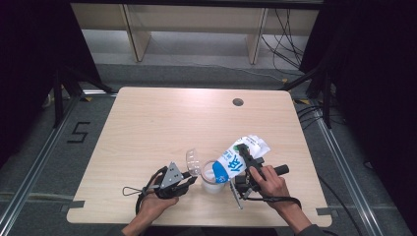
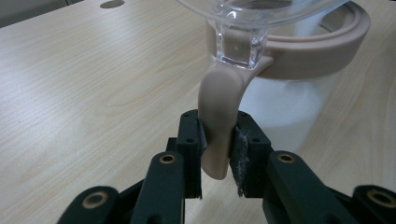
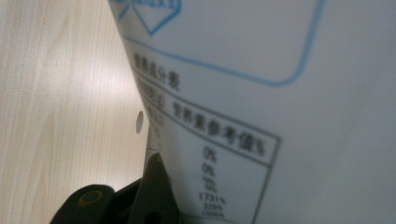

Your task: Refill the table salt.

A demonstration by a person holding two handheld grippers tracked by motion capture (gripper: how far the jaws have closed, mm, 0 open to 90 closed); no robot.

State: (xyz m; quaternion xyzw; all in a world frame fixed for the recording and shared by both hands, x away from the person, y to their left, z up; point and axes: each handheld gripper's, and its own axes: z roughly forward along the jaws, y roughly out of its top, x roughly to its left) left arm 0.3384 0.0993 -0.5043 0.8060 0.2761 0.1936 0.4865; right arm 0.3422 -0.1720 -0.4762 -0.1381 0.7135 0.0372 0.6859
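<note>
Left gripper [image 2: 217, 154] first: its jaws are clamped on the beige handle [image 2: 219, 116] of the jar [image 1: 212, 178], pads pressed flat on both sides, at the bottom centre of its own view. Above it, the clear hinged lid [image 1: 193, 161] stands flipped open. In the lower middle of the high view the jar sits upright on the wooden table [image 1: 162, 123], steadied by that grip. Over to the right gripper [image 1: 244, 167]: it is closed on a white and blue bag [image 1: 237, 158], tipped down to the left, its lower end at the jar's mouth. This looks like the pouring step, contents going into the jar, though no stream can be made out. Next it calls for a steady tilt, keeping the bag's opening over the rim while the left keeps the jar from sliding.
</note>
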